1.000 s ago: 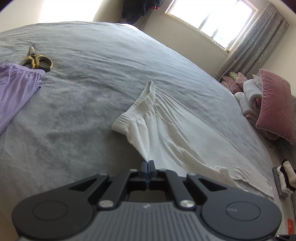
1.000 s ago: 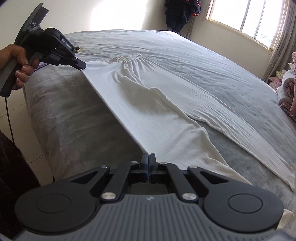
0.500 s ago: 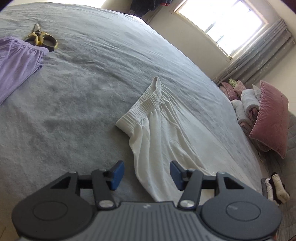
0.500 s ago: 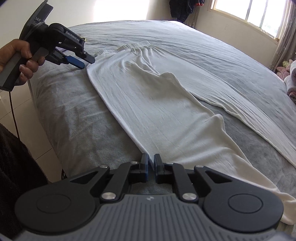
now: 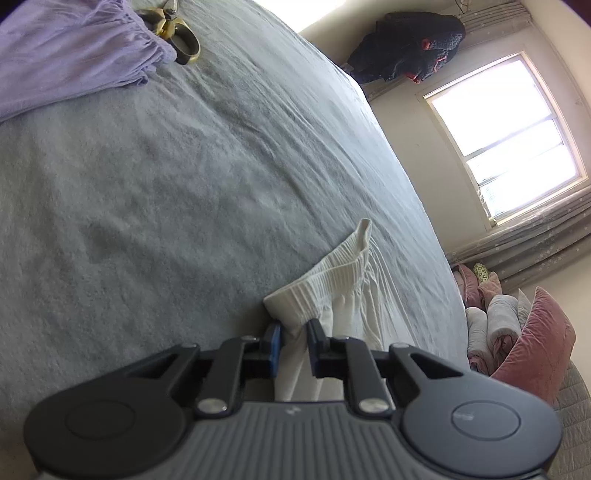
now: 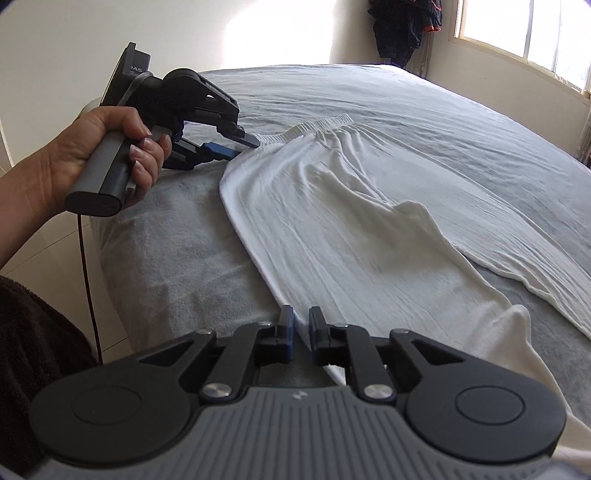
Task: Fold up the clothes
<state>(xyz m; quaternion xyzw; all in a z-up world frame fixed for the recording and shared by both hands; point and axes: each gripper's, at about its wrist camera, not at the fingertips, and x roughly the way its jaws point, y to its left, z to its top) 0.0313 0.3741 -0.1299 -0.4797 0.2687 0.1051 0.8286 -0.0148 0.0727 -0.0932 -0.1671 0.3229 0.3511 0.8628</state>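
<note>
White trousers [image 6: 351,229] lie spread on the grey bed [image 6: 184,266], waistband [image 6: 317,127] far, legs running right. In the left wrist view the ribbed waistband [image 5: 325,284] lies just ahead. My left gripper [image 5: 294,341] is open, with the waistband corner fabric between its jaws; it also shows in the right wrist view [image 6: 236,149], held by a hand at the waist corner. My right gripper [image 6: 301,325] is open a little, its jaws astride the near side edge of the trousers.
A lilac garment [image 5: 74,51] and yellow-handled scissors [image 5: 177,33] lie on the bed's far left. Pink pillows and rolled bedding [image 5: 517,332] are piled at the right. Dark clothes [image 5: 410,40] hang by the window. The bed edge drops to the floor [image 6: 48,251] at left.
Both grippers have opened and let the trousers fall flat on the bed. The left gripper then moved forward to the waistband corner and narrowed its jaws; the right opened slightly wider.
</note>
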